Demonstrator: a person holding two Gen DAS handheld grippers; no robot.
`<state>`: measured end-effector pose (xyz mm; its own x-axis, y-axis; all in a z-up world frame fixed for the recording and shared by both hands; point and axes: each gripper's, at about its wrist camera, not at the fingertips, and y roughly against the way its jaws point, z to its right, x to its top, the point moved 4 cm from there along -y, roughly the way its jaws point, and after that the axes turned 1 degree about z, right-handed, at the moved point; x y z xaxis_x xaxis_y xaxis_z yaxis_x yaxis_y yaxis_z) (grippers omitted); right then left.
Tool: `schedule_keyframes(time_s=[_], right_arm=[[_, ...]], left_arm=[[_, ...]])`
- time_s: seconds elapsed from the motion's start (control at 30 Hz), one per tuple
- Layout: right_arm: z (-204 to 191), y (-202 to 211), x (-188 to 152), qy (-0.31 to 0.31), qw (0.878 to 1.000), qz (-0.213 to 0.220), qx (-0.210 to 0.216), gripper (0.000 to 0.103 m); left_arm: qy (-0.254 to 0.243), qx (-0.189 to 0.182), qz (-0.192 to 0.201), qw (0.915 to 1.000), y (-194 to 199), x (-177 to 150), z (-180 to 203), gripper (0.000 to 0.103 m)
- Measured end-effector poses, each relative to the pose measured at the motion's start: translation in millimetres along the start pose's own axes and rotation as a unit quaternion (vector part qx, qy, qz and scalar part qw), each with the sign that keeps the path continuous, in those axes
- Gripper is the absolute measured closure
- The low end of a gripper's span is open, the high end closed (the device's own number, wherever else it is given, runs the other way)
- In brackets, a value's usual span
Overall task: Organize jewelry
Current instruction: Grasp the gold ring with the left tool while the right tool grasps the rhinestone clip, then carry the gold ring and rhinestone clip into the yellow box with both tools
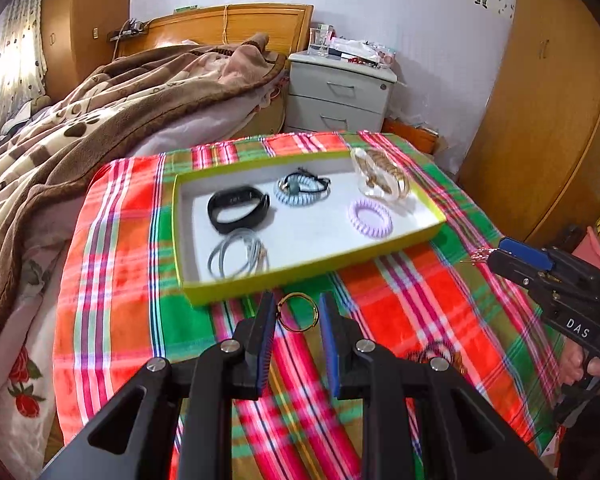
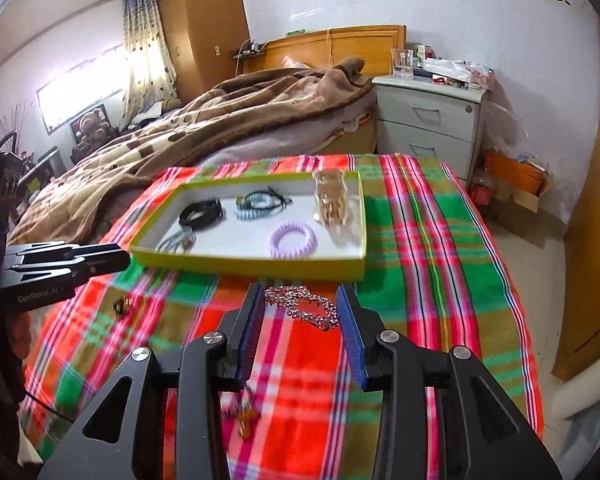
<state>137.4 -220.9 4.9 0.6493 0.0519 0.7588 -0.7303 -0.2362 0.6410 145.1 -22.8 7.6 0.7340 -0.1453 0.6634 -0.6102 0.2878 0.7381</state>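
- Currently left gripper (image 1: 296,312) grips gold ring (image 1: 298,313) between its pads, just short of tray (image 1: 312,270).
- Right gripper (image 2: 300,308) clamps rhinestone bracelet (image 2: 302,306) over plaid cloth (image 2: 420,240), near tray front wall.

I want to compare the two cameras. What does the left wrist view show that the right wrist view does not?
Only the left wrist view shows the thin gold ring held between the left gripper fingers. Only the right wrist view shows the sparkly rhinestone bracelet spanning the right gripper. Both show the yellow-green cardboard tray with the purple spiral hair tie inside.
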Motion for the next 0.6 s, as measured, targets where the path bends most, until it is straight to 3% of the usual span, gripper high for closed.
schedule_keyframes(time_s=[0.3,0.6], right_arm=[[-6.6,-37.3,29.8,-0.014,1.000,-0.003,0.006,0.065],[-2.9,-76.5,39.6,-0.030,0.999,-0.018,-0.009,0.065]], left_arm=[[0.004,-0.014,0.000,0.9999,-29.7,44.2,-7.1,0.080],[0.000,-0.010,-0.016,0.9998,-72.5,64.5,-11.1,0.080]])
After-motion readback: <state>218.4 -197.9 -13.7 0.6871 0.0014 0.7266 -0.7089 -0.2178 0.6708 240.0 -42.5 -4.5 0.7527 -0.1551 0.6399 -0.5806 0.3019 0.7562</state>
